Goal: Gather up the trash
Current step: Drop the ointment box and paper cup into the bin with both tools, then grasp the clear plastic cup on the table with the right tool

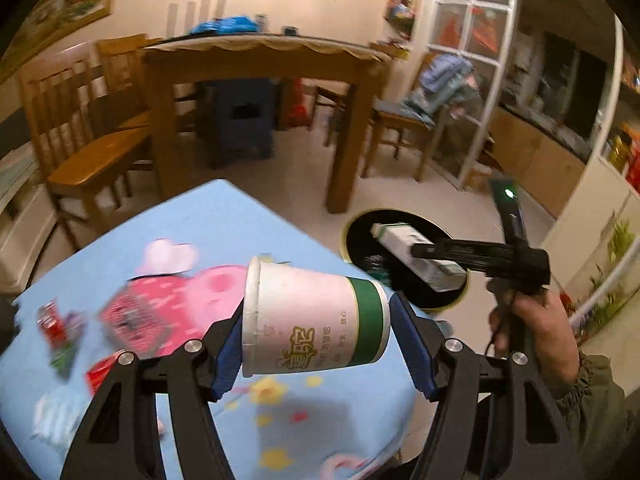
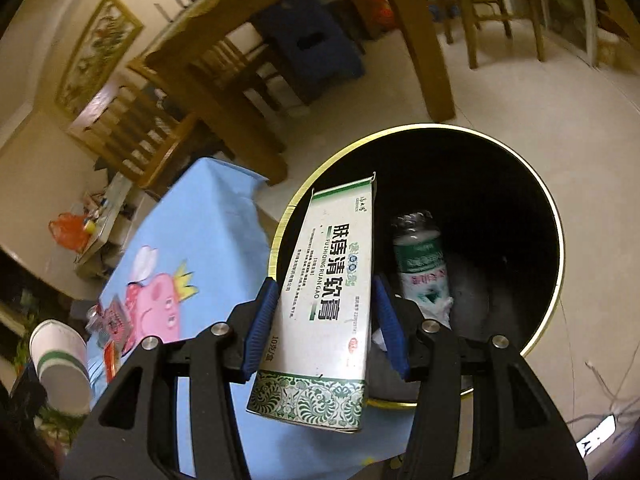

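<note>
— Left claw (image 1: 316, 344)?
— Clamped on a paper cup (image 1: 316, 316) lying sideways between its pads, above the blue surface (image 1: 208, 224).
— Right claw (image 2: 324, 320)?
— Closed on a white-and-green ointment box (image 2: 328, 300), just over the black bin (image 2: 552, 248); a bottle (image 2: 422, 264) lies inside, beyond the box.

Two wrist views, both set close behind your fingers, crossing over the bin.

Your left view looks level across the blue tablecloth (image 1: 224, 232) toward the dining table (image 1: 260, 56), bin (image 1: 352, 236) at centre right. Your right view tilts down into that bin (image 2: 556, 240) from just above; tablecloth (image 2: 208, 216) lower left, dining table (image 2: 400, 12) at the top.
</note>
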Demonstrator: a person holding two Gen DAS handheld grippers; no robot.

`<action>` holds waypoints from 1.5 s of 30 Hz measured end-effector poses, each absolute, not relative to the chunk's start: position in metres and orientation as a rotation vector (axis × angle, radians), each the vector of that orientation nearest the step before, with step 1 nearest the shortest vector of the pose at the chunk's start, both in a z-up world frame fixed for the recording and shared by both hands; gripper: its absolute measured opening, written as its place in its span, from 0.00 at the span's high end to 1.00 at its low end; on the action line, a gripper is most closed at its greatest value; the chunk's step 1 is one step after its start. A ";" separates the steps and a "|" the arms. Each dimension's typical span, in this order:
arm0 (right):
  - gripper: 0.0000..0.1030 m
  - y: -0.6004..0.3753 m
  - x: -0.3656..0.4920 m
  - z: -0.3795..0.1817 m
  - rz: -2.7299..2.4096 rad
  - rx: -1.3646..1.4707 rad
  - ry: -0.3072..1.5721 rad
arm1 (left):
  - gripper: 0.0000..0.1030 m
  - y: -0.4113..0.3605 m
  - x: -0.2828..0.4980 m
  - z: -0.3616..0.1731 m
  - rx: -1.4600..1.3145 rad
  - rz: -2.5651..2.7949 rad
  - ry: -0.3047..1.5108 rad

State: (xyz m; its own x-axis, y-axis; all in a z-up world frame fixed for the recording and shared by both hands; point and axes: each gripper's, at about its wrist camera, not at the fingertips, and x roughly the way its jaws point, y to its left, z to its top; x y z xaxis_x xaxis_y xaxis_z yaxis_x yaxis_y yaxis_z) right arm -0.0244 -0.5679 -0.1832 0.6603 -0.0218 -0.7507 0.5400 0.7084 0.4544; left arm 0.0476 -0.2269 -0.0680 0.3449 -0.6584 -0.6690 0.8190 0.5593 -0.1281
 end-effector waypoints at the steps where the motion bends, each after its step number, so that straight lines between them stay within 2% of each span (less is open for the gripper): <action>1: 0.49 -0.572 -0.024 -0.186 -0.371 0.723 0.808 | 0.36 -0.245 0.045 -0.072 0.265 -0.992 0.751; 2: 0.36 -0.578 -0.025 -0.191 -0.394 0.736 0.815 | 0.36 -0.258 0.044 -0.075 0.274 -1.005 0.758; 3: 0.12 -0.585 -0.028 -0.194 -0.403 0.768 0.810 | 0.36 -0.270 0.043 -0.078 0.279 -1.018 0.768; 4: 0.06 -0.589 -0.032 -0.195 -0.407 0.792 0.794 | 0.36 -0.286 0.042 -0.081 0.279 -1.039 0.784; 19: 0.06 -0.639 -0.115 -0.174 -0.577 0.993 0.413 | 0.36 -0.420 0.046 -0.114 0.377 -1.110 0.850; 21: 0.06 -0.640 -0.118 -0.172 -0.581 0.994 0.401 | 0.27 -0.429 0.046 -0.118 0.374 -1.110 0.862; 23: 0.06 -0.641 -0.122 -0.172 -0.585 0.998 0.393 | 0.27 -0.432 0.048 -0.123 0.364 -1.110 0.879; 26: 0.05 -0.643 -0.124 -0.173 -0.586 1.002 0.396 | 0.19 -0.428 0.049 -0.129 0.352 -1.109 0.896; 27: 0.06 -0.642 -0.123 -0.173 -0.588 0.998 0.400 | 0.18 -0.426 0.049 -0.129 0.352 -1.102 0.893; 30: 0.06 -0.637 -0.120 -0.170 -0.591 0.975 0.407 | 0.18 -0.407 0.047 -0.127 0.344 -1.080 0.892; 33: 0.05 -0.629 -0.110 -0.166 -0.579 0.924 0.439 | 0.08 -0.361 0.037 -0.120 0.321 -1.031 0.859; 36: 0.06 -0.614 -0.091 -0.159 -0.509 0.836 0.482 | 0.06 -0.316 0.022 -0.115 0.341 -0.974 0.812; 41: 0.06 -0.530 -0.027 -0.138 -0.331 0.442 0.643 | 0.06 -0.219 -0.003 -0.119 0.378 -0.847 0.758; 43: 0.11 -0.489 -0.004 -0.138 -0.273 0.284 0.709 | 0.06 -0.179 -0.009 -0.121 0.384 -0.772 0.740; 45: 0.23 -0.448 0.017 -0.141 -0.201 0.174 0.765 | 0.06 -0.142 -0.008 -0.123 0.371 -0.697 0.735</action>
